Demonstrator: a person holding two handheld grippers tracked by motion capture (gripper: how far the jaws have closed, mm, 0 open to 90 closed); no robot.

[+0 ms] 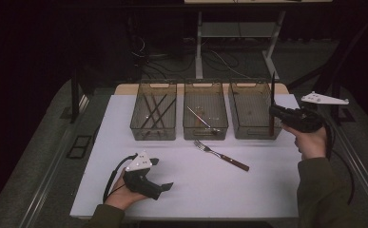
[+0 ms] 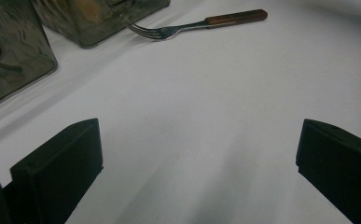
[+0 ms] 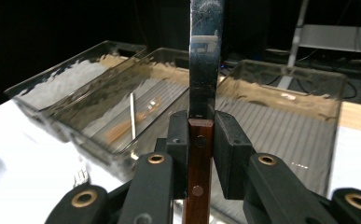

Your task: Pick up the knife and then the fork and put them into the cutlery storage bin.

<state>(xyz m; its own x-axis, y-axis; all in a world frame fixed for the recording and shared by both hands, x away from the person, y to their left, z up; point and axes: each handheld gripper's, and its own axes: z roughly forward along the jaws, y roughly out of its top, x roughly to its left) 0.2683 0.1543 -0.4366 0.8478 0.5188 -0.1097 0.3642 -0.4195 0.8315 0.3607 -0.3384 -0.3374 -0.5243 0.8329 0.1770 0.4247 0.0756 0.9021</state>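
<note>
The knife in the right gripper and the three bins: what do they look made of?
Knife: the blade looks like polished metal, dark and mirror-like; the handle looks like reddish-brown wood with round rivets, clamped in the right gripper. Bins: probably smoky clear plastic, since their contents show through the walls and the ribbed floors glint.

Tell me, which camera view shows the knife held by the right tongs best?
The right gripper view: the knife stands upright, its wooden handle clamped between the jaws. The high view shows it small and dark over the right bin.
</note>
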